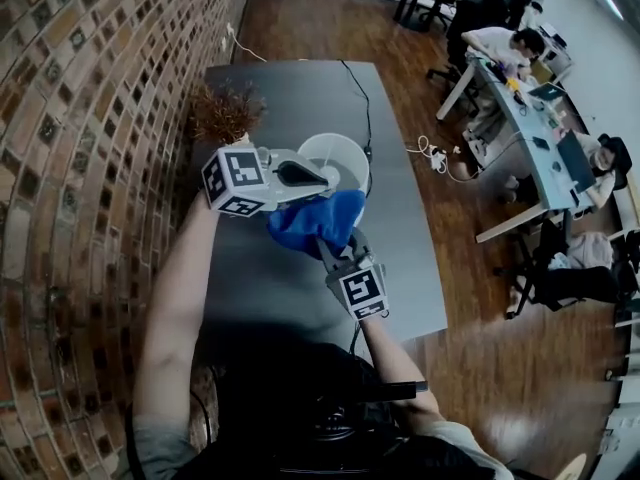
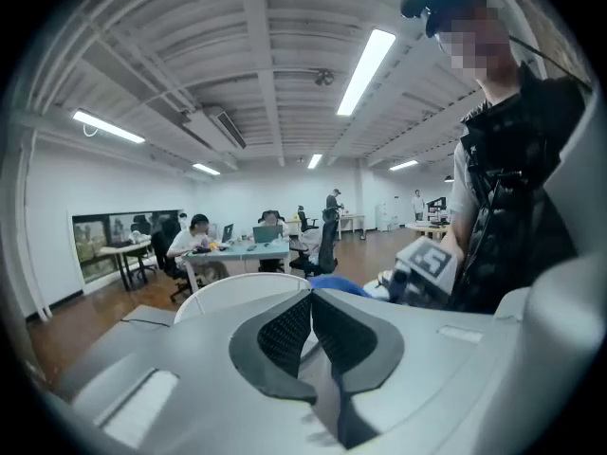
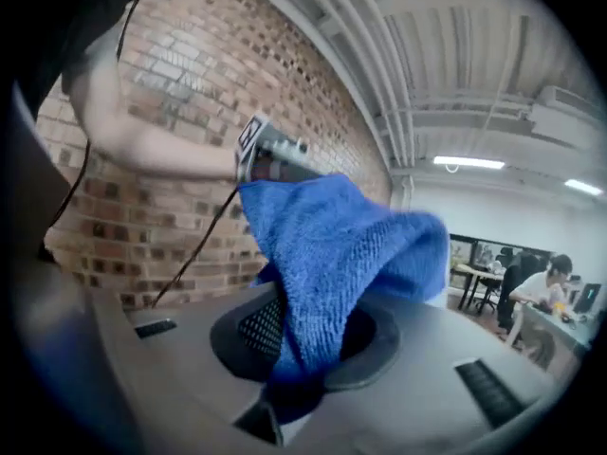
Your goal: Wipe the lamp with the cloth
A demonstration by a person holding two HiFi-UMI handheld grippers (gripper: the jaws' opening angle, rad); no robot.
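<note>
Near the lamp point(image 1: 345, 152), right tool point(image 3: 294, 341) clamps blue cloth point(image 3: 334, 250).

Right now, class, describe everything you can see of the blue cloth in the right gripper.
The blue terry-looking cloth looks soft, with a looped weave, and is crumpled into folds. The right gripper is shut on one bunched end, and the rest bulges forward past the jaws. In the head view it is held above the grey table, just beside the round white lamp. Whether it touches the lamp cannot be told.
</note>
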